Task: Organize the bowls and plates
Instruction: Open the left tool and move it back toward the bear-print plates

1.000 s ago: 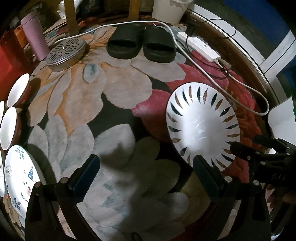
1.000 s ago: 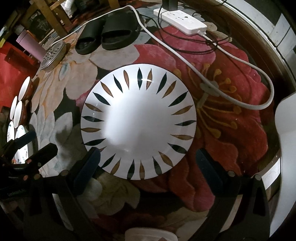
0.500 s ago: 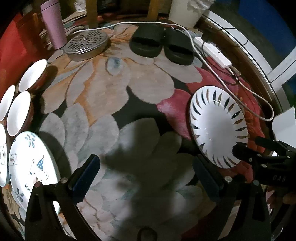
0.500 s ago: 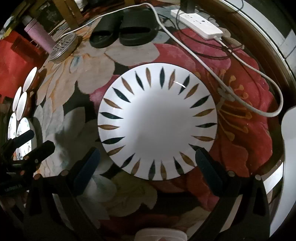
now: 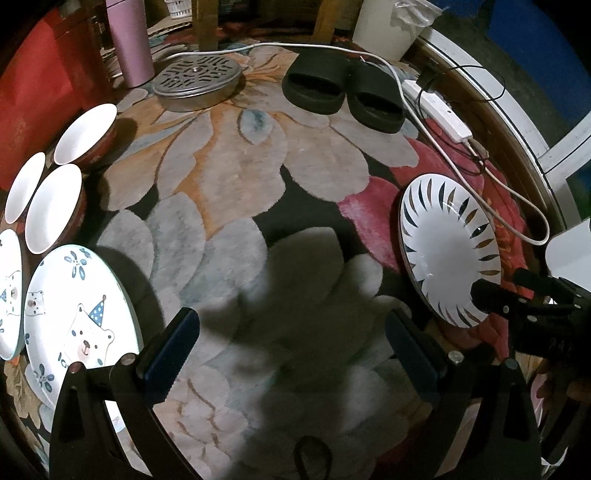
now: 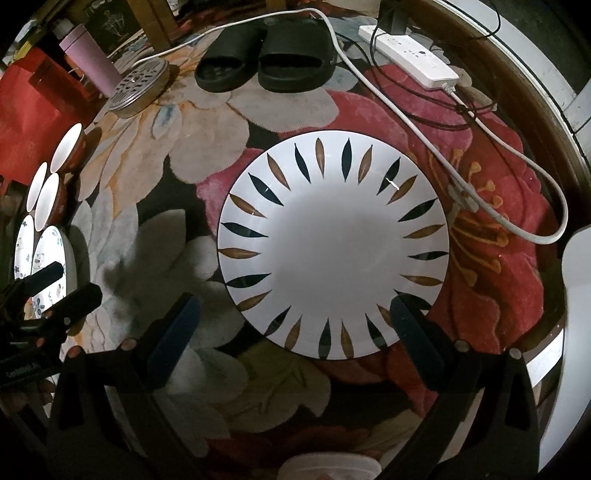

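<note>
A white plate with black and brown leaf marks [image 6: 332, 243] lies on the floral rug; it also shows in the left wrist view [image 5: 448, 247]. My right gripper [image 6: 295, 336] is open just above its near rim, holding nothing. My left gripper [image 5: 291, 343] is open and empty over bare rug. Left of it lie two bear-print plates [image 5: 74, 317] and three white-lined red bowls [image 5: 51, 206]. These also show at the far left of the right wrist view, plates [image 6: 40, 254] and bowls [image 6: 46, 199].
Black slippers [image 5: 343, 92], a white power strip [image 5: 439, 114] with a looping cable [image 6: 498, 206], a perforated metal lid [image 5: 197, 79] and a pink tumbler [image 5: 129, 40] lie at the rug's far side. A white container [image 5: 388, 26] stands behind.
My left gripper has swung left and back, bringing the bear plates and bowls further into view. My right gripper has shifted left, so the leaf plate now sits further right in its view.
</note>
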